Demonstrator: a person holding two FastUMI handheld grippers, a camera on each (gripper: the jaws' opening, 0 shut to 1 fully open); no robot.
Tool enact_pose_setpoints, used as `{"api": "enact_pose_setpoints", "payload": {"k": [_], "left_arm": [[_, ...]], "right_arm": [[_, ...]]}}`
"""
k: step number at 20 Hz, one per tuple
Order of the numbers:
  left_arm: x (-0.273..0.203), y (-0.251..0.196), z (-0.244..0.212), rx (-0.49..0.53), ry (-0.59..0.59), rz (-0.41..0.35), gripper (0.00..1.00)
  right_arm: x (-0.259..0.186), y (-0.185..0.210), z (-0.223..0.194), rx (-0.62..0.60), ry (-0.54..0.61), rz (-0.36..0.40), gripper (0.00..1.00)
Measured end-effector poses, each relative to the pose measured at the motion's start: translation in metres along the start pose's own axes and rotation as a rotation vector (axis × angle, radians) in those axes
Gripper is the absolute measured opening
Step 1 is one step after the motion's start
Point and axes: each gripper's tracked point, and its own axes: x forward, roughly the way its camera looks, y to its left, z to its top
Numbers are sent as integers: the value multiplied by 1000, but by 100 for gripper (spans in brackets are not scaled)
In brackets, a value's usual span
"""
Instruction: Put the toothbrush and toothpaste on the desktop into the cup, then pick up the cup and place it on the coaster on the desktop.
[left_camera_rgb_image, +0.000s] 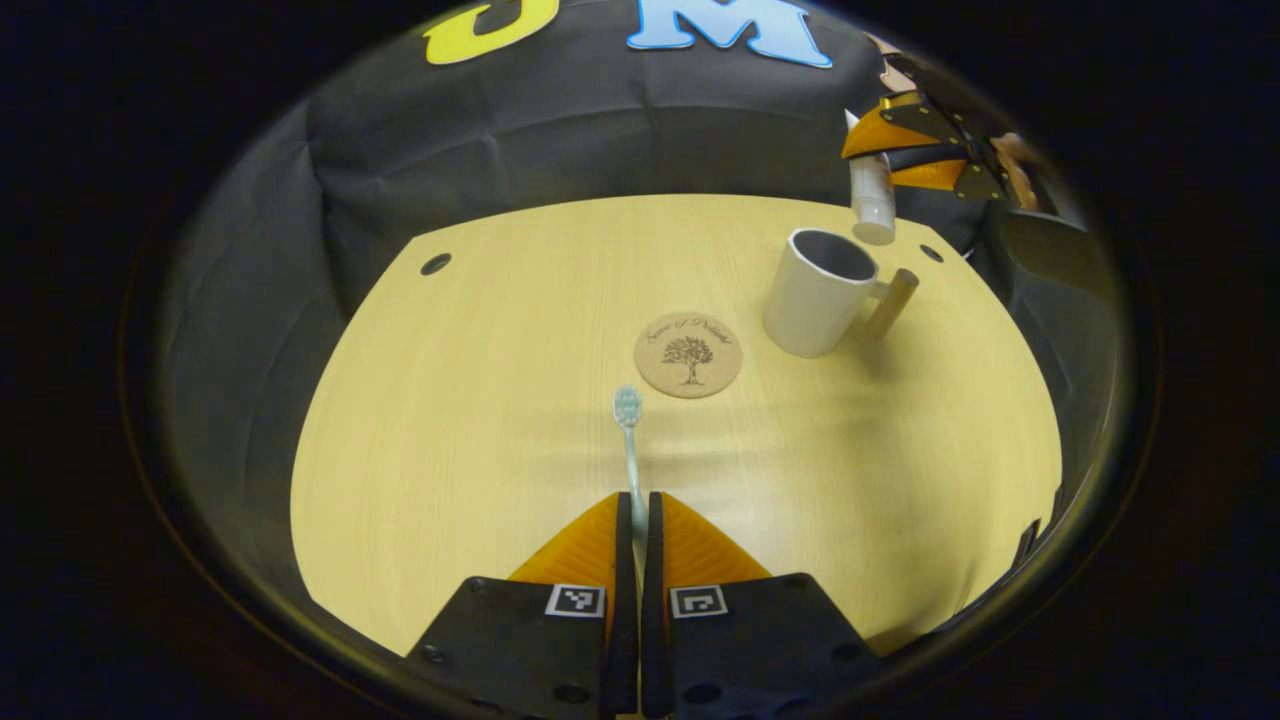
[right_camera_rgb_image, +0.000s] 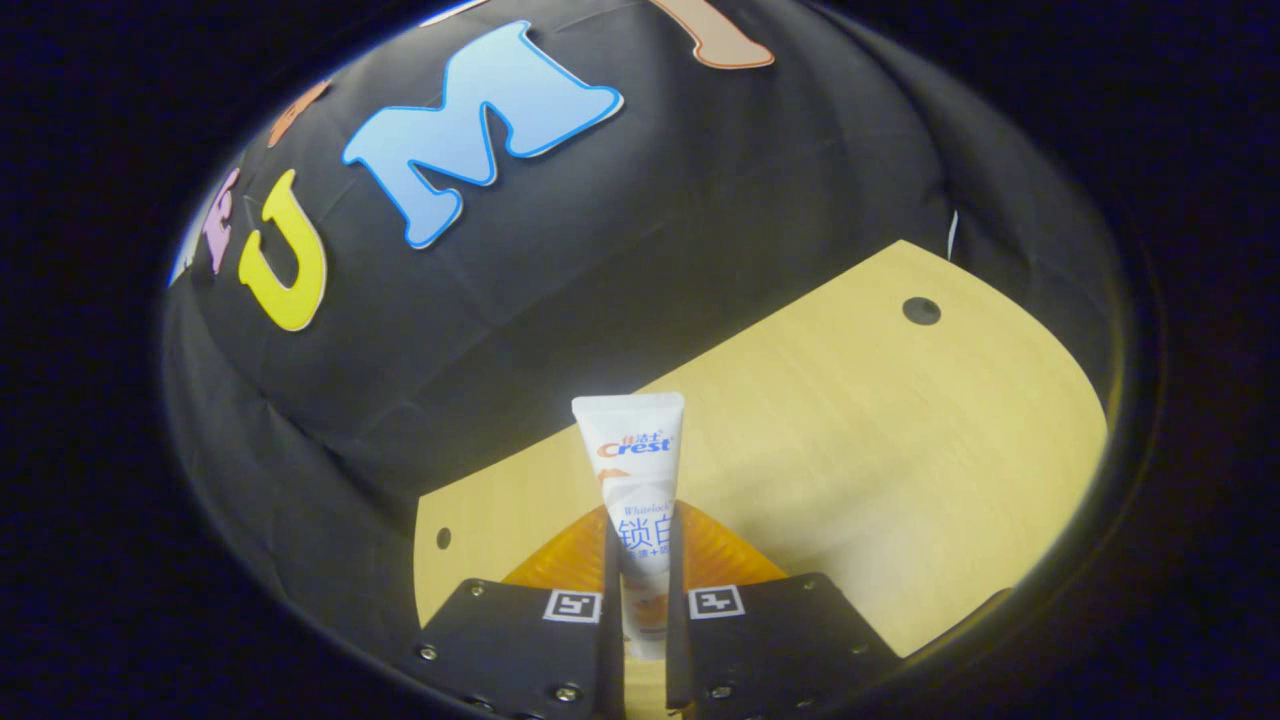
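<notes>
A pale wooden desk (left_camera_rgb_image: 480, 420) stands against black cloth walls, with small round holes near its far corners. In the left gripper view the left tongs (left_camera_rgb_image: 638, 520) are pinched on the toothbrush (left_camera_rgb_image: 629, 440), its head pointing to twelve o'clock toward the cork coaster (left_camera_rgb_image: 688, 355). At two o'clock the right tongs (left_camera_rgb_image: 915, 150) hold the toothpaste (left_camera_rgb_image: 870, 200), cap down, just above the white cup (left_camera_rgb_image: 820, 295). The loading step seems in hand; next, I judge, the tube must be lowered inside the rim and released.
</notes>
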Motion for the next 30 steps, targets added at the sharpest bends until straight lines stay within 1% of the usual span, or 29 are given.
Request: {"api": "enact_pose_setpoints", "payload": {"k": [4,8,10,13,14,15,16,19,21,23,25,26,27,28,29,30], "left_arm": [[-34,8,-1,-7,-3,17,10],[-61,14,5,-12,-4,29,10],[-59,6,15,-19,0,32,10],[-62,5,24,-25,-1,34,10],[-65,6,26,-27,-1,34,10],[-65,6,27,-28,-2,32,10],[-66,7,28,-30,-3,29,10],[-65,5,43,-30,-7,25,10],[-69,6,56,-27,-16,20,10],[-70,6,63,-27,-23,14,10],[-65,4,62,-31,-29,13,10],[-64,2,61,-32,-35,13,10],[-60,1,62,-31,-43,14,10],[-57,0,63,-31,-50,17,10],[-53,3,65,-30,-57,17,10],[-51,4,66,-28,-67,20,10]], "right_arm": [[20,-1,-9,-46,-18,-31,17],[31,-2,-26,-144,-20,-43,17],[36,-3,-33,-197,-20,-55,18],[31,-3,-48,-228,-10,-59,18],[28,-3,-50,-229,-14,-55,23],[27,-3,-51,-229,-11,-52,24],[26,-3,-55,-228,-2,-49,28],[22,-11,-72,-232,50,-63,31],[19,-12,-83,-224,73,-55,33],[16,-10,-85,-231,71,-45,41],[9,-9,-84,-241,63,-47,42],[7,-5,-84,-238,64,-31,46],[2,-4,-83,-241,61,-30,48],[-1,-4,-82,-245,53,-30,53],[-7,-5,-79,-251,43,-36,53],[-13,-3,-75,-252,31,-26,51]]}}
